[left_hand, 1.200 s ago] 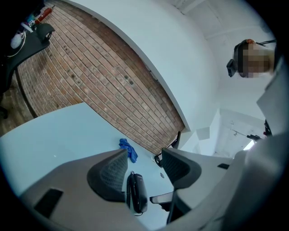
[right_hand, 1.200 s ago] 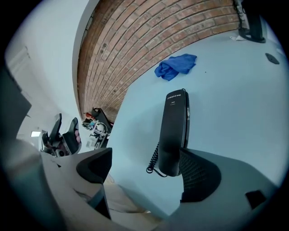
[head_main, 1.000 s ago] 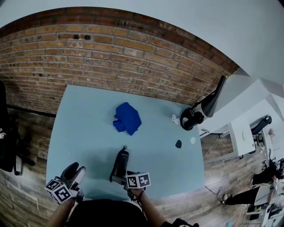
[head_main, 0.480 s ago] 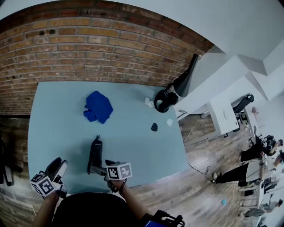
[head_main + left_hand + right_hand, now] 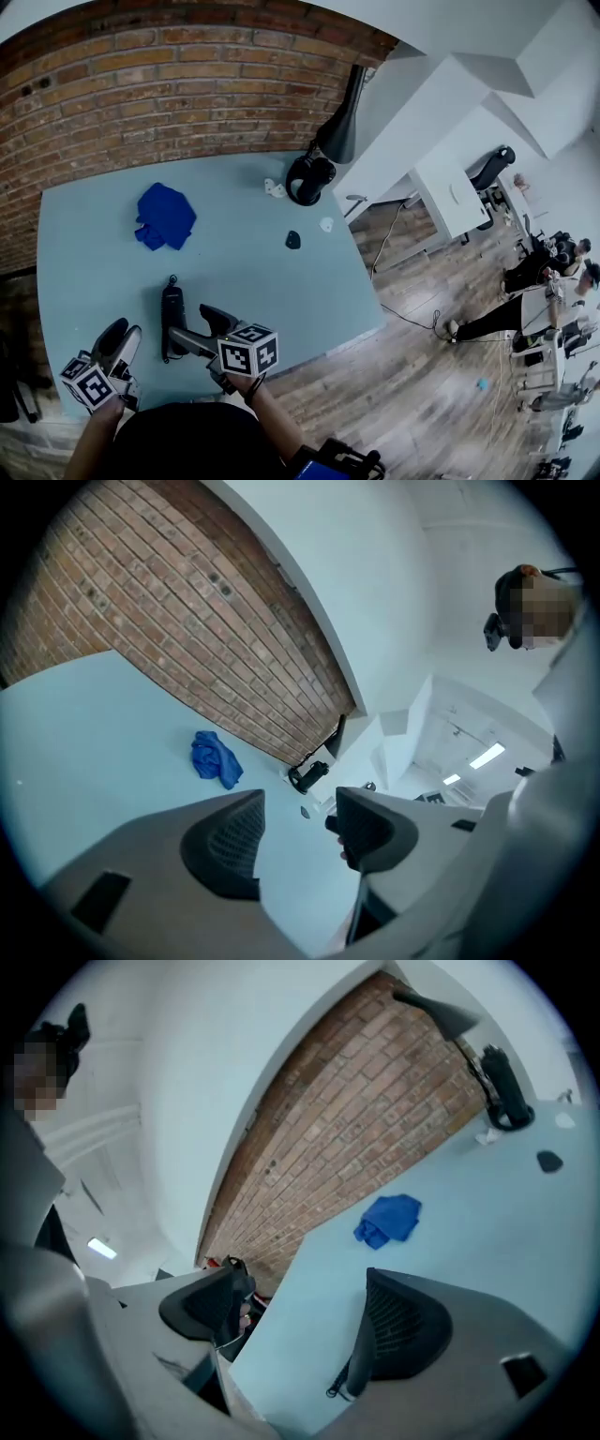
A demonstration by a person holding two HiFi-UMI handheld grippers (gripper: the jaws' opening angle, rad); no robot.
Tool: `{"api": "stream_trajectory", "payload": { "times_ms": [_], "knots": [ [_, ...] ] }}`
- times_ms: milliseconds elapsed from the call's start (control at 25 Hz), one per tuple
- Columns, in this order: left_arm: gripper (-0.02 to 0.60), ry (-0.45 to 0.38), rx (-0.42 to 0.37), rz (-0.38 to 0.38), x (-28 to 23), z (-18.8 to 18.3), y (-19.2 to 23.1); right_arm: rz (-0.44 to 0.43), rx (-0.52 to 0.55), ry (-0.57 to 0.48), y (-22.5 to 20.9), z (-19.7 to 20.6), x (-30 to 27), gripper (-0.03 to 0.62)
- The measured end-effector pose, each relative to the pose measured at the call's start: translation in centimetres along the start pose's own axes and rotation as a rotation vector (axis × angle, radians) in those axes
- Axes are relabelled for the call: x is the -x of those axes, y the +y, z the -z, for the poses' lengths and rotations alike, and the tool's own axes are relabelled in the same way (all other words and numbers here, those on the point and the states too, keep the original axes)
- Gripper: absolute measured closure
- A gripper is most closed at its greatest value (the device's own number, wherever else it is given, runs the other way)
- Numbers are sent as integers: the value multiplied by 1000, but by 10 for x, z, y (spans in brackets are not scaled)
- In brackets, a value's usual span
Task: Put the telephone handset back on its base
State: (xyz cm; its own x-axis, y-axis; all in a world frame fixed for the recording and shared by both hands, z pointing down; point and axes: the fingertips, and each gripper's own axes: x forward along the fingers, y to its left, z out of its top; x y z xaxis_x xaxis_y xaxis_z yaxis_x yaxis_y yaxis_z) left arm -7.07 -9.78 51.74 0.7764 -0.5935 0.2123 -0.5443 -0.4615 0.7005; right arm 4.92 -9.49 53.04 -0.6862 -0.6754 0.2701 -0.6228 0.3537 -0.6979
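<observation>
Both sets of jaws gape wide and hold nothing, the right gripper (image 5: 195, 330) just beside the telephone handset (image 5: 172, 315), seemingly lining up a grasp, the left gripper (image 5: 122, 339) idle at its eight o'clock, while the slim, black, corded handset lies flat at the desk's (image 5: 272, 281) seven o'clock.

Desk (image 5: 281, 281) plain pale blue. Cloth (image 5: 166, 216) royal blue. Telephone handset (image 5: 172, 314) black. Wall (image 5: 169, 94) red-brown brick with pale mortar lines. Floor (image 5: 422, 394) brown wood planks. Left claw (image 5: 300, 803) and right claw (image 5: 305, 1288) grey with black ribbed pads. Cubes (image 5: 248, 354) white with black square markers.
</observation>
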Motion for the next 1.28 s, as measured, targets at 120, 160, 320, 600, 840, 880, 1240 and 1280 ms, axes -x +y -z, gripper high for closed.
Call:
{"api": "stream_trajectory", "payload": {
  "times_ms": [120, 160, 320, 600, 840, 880, 1240, 1280],
  "knots": [
    [321, 2, -82, 22, -6, -5, -17, 52, 203, -98, 14, -31, 17, 389],
    [325, 6, -109, 28, -7, -5, -20, 95, 283, -118, 16, -38, 22, 564],
    [325, 31, -174, 26, -5, 1, -23, 134, 575, -110, 37, -38, 27, 572],
    [325, 34, -176, -3, -4, 10, -17, 196, 695, -76, 34, -18, 28, 576],
    [325, 59, -193, -10, -18, 20, -20, 216, 676, -84, 20, -22, 41, 576],
    [325, 62, -198, -11, -20, 20, -20, 216, 672, -87, 18, -23, 41, 576],
    [325, 116, -198, -36, -51, 36, -19, 209, 634, -87, -7, -27, 54, 576],
    [325, 135, -209, -63, -55, 40, -13, 208, 630, -87, -10, -28, 55, 576]
  ]
}}
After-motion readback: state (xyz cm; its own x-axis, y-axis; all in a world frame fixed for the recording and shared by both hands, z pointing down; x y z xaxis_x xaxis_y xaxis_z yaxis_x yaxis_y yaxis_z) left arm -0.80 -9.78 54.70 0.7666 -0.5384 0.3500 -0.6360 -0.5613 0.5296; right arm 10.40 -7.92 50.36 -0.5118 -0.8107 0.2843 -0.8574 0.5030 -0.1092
